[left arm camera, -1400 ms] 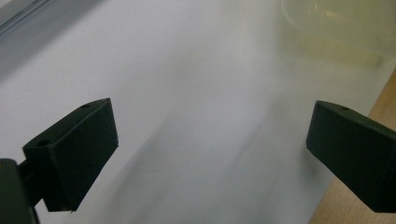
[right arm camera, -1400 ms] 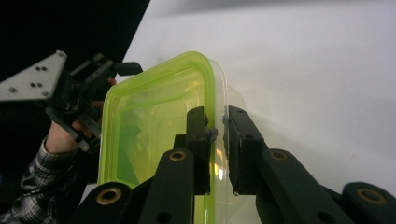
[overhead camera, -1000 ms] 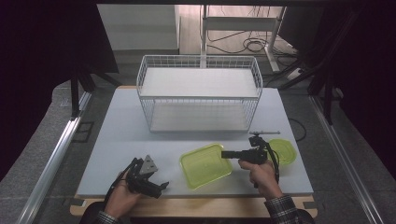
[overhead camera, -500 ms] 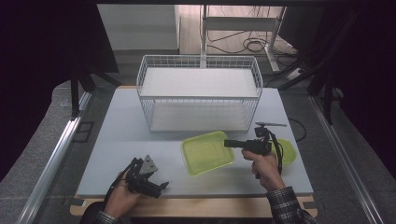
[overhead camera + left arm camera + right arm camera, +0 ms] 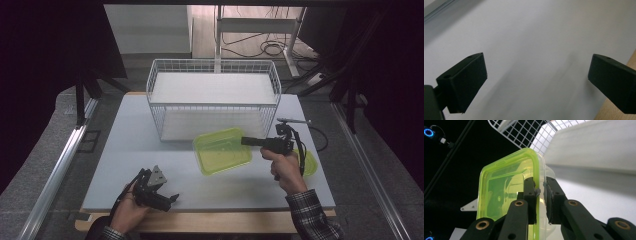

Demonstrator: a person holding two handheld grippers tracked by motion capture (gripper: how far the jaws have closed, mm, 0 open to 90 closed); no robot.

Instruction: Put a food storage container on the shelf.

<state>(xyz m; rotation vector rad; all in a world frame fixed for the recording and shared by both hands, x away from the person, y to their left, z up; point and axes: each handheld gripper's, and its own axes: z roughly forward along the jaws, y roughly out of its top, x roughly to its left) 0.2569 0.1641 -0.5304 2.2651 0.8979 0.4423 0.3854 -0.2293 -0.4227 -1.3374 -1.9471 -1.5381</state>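
Pinching a glossy, rounded-rectangular green plastic container [image 5: 222,150], right tool [image 5: 248,141].

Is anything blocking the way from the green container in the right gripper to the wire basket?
Nothing visible lies between them. The right gripper holds the green container by its rim, just in front of the wire basket. The basket's front wall is the one barrier; its top is open, so the container would probably have to go over the rim.

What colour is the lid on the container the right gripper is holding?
Translucent lime green; the container under it is clear plastic. It shows best in the right gripper view.
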